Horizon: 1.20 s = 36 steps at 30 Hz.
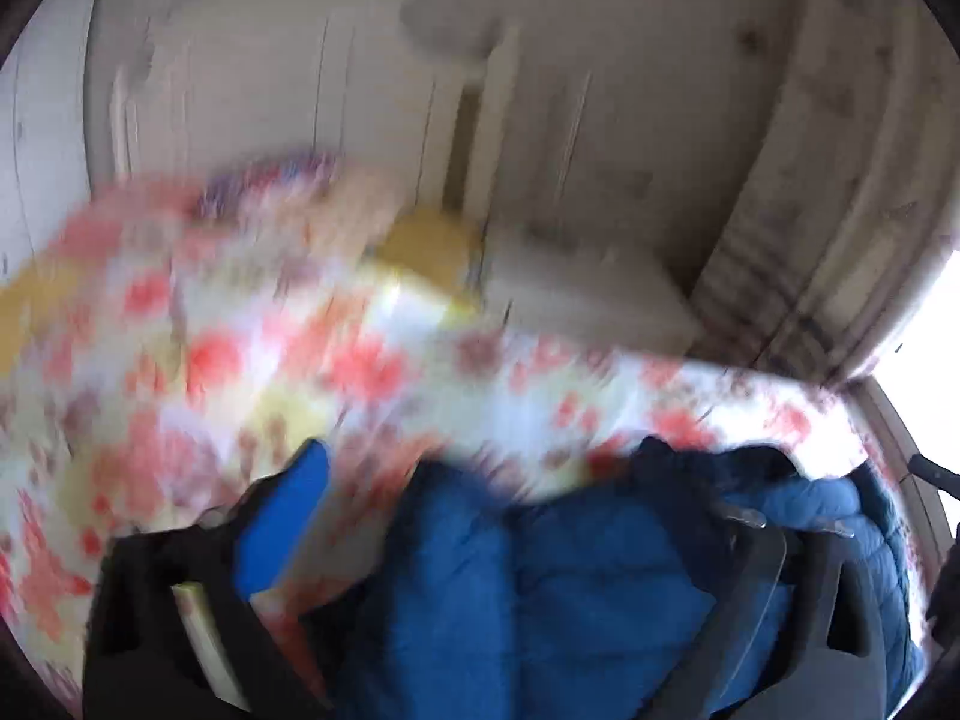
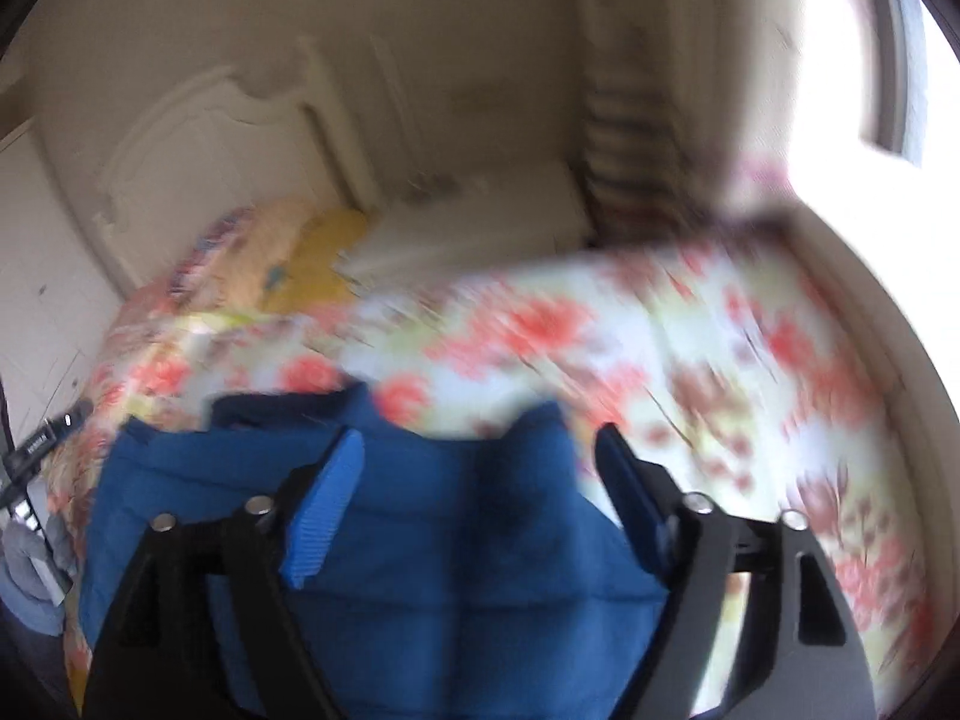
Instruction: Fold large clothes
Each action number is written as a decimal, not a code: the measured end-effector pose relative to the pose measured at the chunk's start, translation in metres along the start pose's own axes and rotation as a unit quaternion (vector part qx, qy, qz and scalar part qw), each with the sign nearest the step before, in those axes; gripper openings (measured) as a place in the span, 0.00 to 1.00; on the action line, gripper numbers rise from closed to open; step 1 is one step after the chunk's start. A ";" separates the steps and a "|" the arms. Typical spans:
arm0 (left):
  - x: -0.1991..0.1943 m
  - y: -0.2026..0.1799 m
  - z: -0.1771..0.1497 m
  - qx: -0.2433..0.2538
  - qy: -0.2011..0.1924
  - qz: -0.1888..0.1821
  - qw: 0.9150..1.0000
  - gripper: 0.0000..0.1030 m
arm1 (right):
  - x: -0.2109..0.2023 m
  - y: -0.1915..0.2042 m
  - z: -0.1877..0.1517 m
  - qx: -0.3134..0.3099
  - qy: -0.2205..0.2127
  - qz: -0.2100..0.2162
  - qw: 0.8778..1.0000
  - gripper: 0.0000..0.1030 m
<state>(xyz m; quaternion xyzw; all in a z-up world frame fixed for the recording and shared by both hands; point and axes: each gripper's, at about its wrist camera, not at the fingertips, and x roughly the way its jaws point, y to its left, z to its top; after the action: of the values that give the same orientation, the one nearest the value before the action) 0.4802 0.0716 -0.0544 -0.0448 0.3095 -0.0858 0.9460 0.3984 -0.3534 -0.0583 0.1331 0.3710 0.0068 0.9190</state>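
bed (image 2: 690,360): a floral sheet is covering it, giving a broad, flat, soft surface, which is probably why the folding is happening here.

headboard (image 2: 198,144): cream, carved, standing at the far end; pillows (image 2: 300,252) are lying against it, well clear of the working area.

jacket (image 2: 456,540): blue, quilted, lying on the sheet at the near edge of the bed, spreading under both tools. Its dark collar edge (image 2: 270,408) is pointing toward the headboard. Blur is hiding how far the folding is along.

left gripper (image 1: 528,516): tilting down over the jacket with its jaws standing wide apart. Nothing is being pinched; the blue pad (image 1: 288,528) is showing clear of the cloth, though the other finger is too blurred to read well.

right gripper (image 2: 480,468): also angling down, jaws spread, the jacket showing between them but not being squeezed. Judging by this, both tools are sitting free above the garment, likely between grasps, ready for taking a new edge.
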 end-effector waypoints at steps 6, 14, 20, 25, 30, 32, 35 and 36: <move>0.050 -0.091 -0.006 0.103 0.082 0.016 0.991 0.96 | 0.043 0.114 0.006 -0.133 0.028 0.016 0.991 0.84; 0.119 -0.114 -0.060 0.124 0.176 0.031 0.976 0.96 | 0.115 0.134 -0.036 -0.167 0.104 -0.017 0.980 0.84; 0.120 -0.108 -0.066 0.117 0.168 0.027 0.978 0.96 | 0.127 0.138 -0.043 -0.167 0.097 -0.030 0.981 0.86; 0.122 -0.111 -0.065 0.113 0.162 0.024 0.980 0.96 | 0.126 0.135 -0.045 -0.165 0.090 -0.033 0.982 0.86; 0.106 -0.086 -0.049 0.081 0.154 -0.004 0.985 0.96 | 0.118 0.126 -0.036 -0.162 0.098 -0.020 0.982 0.79; 0.090 -0.069 -0.040 0.095 0.128 0.028 0.987 0.96 | 0.100 0.105 -0.027 -0.159 0.082 -0.046 0.983 0.80; 0.081 -0.035 -0.031 0.103 0.121 0.072 0.985 0.96 | 0.079 0.050 -0.017 -0.105 0.071 -0.077 0.989 0.80; 0.084 -0.022 -0.030 0.099 0.126 0.087 0.983 0.96 | 0.077 0.034 -0.017 -0.087 0.074 -0.076 0.991 0.80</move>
<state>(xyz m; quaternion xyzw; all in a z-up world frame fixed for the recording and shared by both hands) 0.5257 0.0332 -0.1243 0.0871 0.4188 -0.0387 0.9031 0.4452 -0.3079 -0.1136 0.0235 0.4447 -0.0210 0.8951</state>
